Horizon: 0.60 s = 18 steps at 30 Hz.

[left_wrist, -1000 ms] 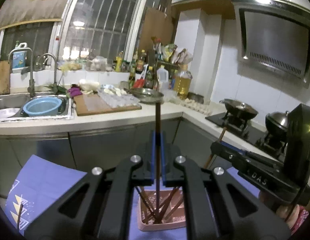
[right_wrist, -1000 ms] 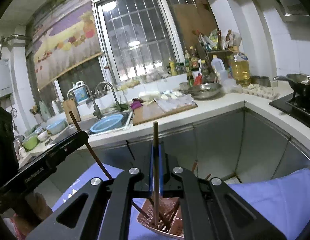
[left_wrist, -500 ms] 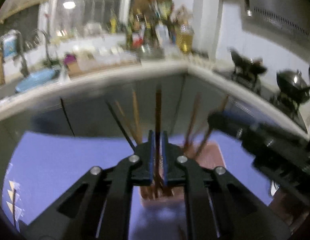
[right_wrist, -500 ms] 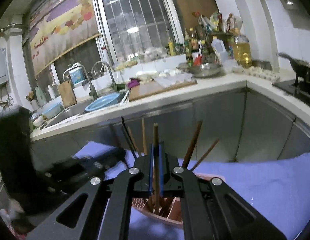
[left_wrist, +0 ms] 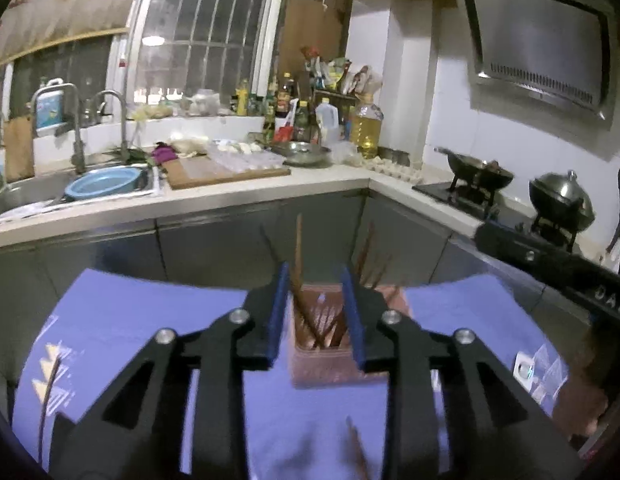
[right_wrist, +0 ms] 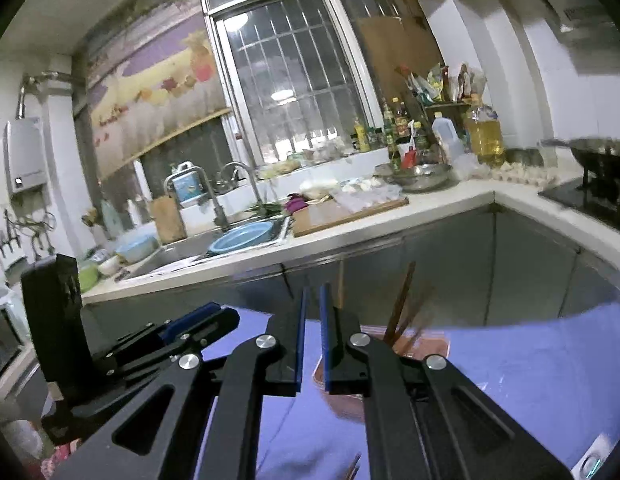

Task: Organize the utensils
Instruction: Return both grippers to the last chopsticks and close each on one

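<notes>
A pink utensil holder (left_wrist: 334, 356) stands on a blue cloth (left_wrist: 150, 320) and holds several brown chopsticks (left_wrist: 298, 256) that lean outward. My left gripper (left_wrist: 315, 280) is open and empty, its jaws either side of the holder's top. In the right wrist view the holder (right_wrist: 422, 346) with chopsticks (right_wrist: 400, 302) sits just right of my right gripper (right_wrist: 315, 300), whose jaws stand a narrow gap apart with nothing between them. One more chopstick (left_wrist: 356, 452) lies blurred on the cloth near me. The left gripper also shows at the left of the right wrist view (right_wrist: 190, 326).
A kitchen counter (left_wrist: 230, 196) runs behind, with a sink, a blue basin (left_wrist: 104, 186), a cutting board (left_wrist: 226, 170), bottles and a metal bowl. A stove with a wok (left_wrist: 478, 176) and a pot (left_wrist: 562, 200) is at the right. A chopstick (left_wrist: 46, 400) lies at the cloth's left edge.
Both grippers have opened and let go of the chopsticks they held upright; those now stand in the pink holder. Both grippers have pulled back slightly.
</notes>
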{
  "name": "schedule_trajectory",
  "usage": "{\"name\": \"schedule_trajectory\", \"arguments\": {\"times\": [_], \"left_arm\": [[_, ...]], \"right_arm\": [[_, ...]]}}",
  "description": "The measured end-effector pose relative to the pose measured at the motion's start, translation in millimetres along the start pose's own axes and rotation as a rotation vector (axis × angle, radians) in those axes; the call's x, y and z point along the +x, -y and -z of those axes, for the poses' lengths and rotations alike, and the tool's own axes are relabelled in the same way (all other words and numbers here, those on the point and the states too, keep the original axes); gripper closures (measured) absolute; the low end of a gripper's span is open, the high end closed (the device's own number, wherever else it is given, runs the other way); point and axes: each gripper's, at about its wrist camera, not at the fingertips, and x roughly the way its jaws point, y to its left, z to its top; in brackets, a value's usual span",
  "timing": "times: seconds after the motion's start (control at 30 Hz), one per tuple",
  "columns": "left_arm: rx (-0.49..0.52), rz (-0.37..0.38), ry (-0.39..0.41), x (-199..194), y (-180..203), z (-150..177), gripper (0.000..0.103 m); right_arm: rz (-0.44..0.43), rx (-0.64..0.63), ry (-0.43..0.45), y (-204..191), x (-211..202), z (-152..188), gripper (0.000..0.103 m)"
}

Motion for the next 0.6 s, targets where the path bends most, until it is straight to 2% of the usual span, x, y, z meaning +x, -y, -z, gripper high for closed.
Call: {"name": "schedule_trajectory", "arguments": {"times": [0.07,0.17,0.27,0.37,0.47,0.6], "left_arm": [[0.005,-0.019,-0.029,-5,-4,22,0.072],[0.001,-0.035,-0.132,-3,-11,67,0.072],[0.009,-0.044,-0.271,7,-16,119,0.072],[0.0,-0.034,-0.362,11,-19,152,0.072],[-0.002,-0.01,-0.421,13,-15,177,0.072],[0.013,0.011,-0.454,12,-8,193,0.072]], "right_arm": [[-0.008,0.048,-0.044,5,-7,35,0.094],[0.016,0.099,-0.119,12,-10,86,0.092],[0.072,0.151,-0.306,21,5,153,0.092],[0.148,0.119,-0.47,18,22,203,0.092],[0.143,0.118,-0.558,13,31,230,0.092],[0.134,0.095,-0.56,2,35,235,0.092]]}}
